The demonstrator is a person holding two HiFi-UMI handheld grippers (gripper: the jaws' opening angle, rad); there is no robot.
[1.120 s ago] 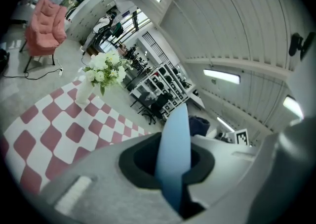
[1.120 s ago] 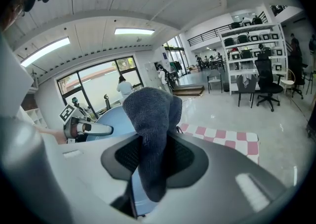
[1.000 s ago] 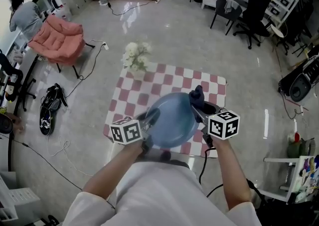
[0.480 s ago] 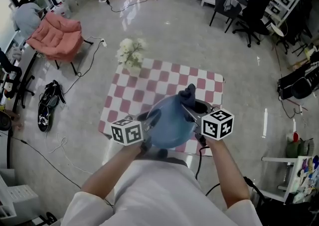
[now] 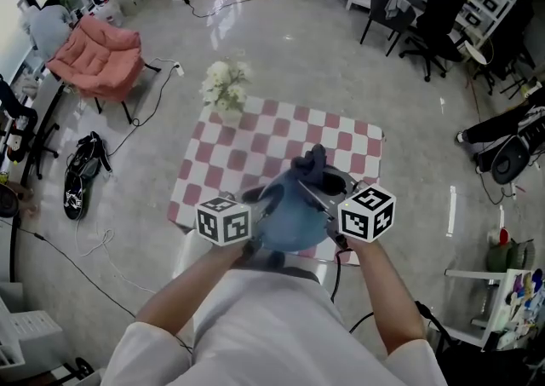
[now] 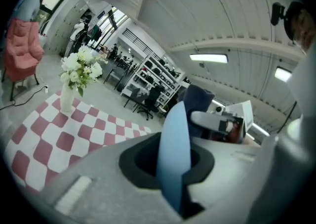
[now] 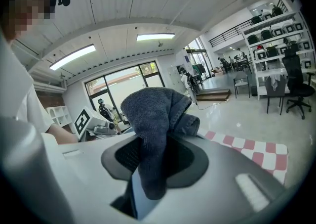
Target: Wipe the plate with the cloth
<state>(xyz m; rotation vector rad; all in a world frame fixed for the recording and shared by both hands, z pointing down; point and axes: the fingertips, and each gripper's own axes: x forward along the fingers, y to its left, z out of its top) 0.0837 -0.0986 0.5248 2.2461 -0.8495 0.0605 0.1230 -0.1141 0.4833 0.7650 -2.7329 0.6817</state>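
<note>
**Head view.** Shows the left gripper (image 5: 255, 198) and the right gripper (image 5: 313, 193) held side by side over the near edge of the tabletop (image 5: 255, 141), which carries a red-and-white check. Places the blue plate (image 5: 285, 224) between the two grippers, clear of the tabletop and tilted with one face toward the camera. Shows the dark blue cloth (image 5: 311, 163) bunched at the plate's upper right rim, at the tip of the right gripper. Locates a vase of white flowers (image 5: 223, 90) at the far left corner of the tabletop and a pink chair (image 5: 94, 56) on the floor well to the left.

**Left gripper view.** Shows the jaws pinching the plate by its rim. Presents the plate edge-on and upright, seated in the gap between the dark pads and rising out above them. Shows the cloth just behind the plate's upper edge, with the right gripper beside it. Shows the checked tabletop and the vase of flowers to the left, below the plate.

**Right gripper view.** Shows the jaws closed on the cloth. Shows a fold of cloth hanging down into the gap between the pads, with the rest bulging above them. Reveals a pale blue surface low in the same gap, against the cloth; appears to be the plate's rim, though not certain. Shows the left gripper's marker cube at the left and a corner of the tabletop at the right.
</note>
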